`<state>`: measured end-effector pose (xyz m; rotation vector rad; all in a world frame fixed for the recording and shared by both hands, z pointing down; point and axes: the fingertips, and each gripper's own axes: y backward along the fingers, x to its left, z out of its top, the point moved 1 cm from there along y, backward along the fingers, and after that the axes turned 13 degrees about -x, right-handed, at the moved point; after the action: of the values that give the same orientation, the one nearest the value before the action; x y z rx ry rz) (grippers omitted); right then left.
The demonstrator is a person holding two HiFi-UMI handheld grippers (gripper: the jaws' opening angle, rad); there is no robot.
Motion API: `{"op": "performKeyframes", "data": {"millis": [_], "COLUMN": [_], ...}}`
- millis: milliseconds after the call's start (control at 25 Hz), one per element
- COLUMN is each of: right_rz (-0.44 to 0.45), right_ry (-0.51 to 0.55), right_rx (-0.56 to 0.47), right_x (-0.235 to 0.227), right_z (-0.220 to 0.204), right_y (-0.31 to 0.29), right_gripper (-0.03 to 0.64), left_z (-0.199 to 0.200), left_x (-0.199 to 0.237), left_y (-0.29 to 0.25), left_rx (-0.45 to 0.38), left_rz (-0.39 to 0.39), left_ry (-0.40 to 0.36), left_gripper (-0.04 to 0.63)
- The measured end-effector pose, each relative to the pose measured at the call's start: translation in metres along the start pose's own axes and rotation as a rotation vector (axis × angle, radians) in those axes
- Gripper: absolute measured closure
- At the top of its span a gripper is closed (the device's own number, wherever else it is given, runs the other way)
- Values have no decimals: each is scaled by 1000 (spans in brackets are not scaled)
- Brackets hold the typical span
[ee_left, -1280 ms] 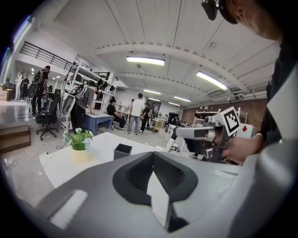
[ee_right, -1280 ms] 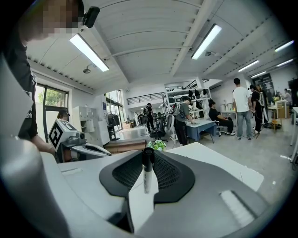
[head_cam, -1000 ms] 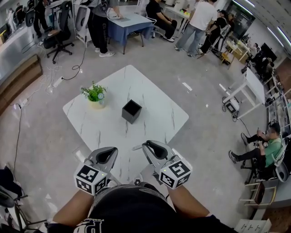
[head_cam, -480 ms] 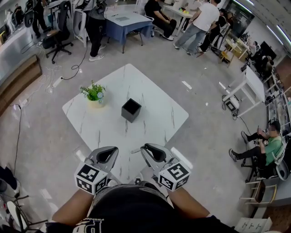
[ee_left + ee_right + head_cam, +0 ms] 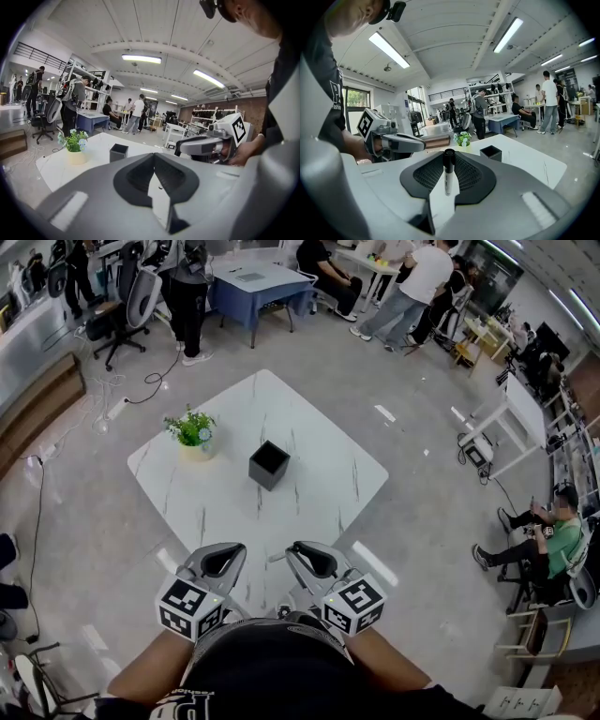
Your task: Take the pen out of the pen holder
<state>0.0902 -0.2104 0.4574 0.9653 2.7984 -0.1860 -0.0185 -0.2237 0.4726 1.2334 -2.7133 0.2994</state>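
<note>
Right gripper view: pen (image 5: 448, 174) stands upright, pinched between the fingers (image 5: 471, 176) of the right gripper (image 5: 302, 555); black cap up, white barrel down. It is out of the pen holder (image 5: 269, 465), a black square open box at the middle of the white marble desk (image 5: 323, 423), well apart from both grippers. Left gripper (image 5: 219, 559) has its fingers together with nothing between them. Both grippers are held side by side, apart, over the desk's near corner, close to the person's torso. Potted plant (image 5: 192, 434) sits left of the holder, near the desk's left edge, not touching it. Bare desk all round the holder, nothing between it and the grippers. Open floor surrounds the desk; cables (image 5: 141, 390) trail at far left, people stand at a blue table (image 5: 258, 282) beyond, and a seated person (image 5: 548, 545) is off to the right.
</note>
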Motion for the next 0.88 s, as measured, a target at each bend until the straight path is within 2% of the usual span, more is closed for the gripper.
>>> {"op": "performKeyframes", "data": {"millis": [880], "right_rz": [22], "right_ry": [13], "right_rx": [1], "right_x": [3], "right_z": [3], "right_y": [-5], "right_gripper": [551], "left_z": [-1], "left_x": [2], "left_y": [0], "left_rx": [-8], "left_rz": [16], "left_ry": [8], "left_gripper": [538]}}
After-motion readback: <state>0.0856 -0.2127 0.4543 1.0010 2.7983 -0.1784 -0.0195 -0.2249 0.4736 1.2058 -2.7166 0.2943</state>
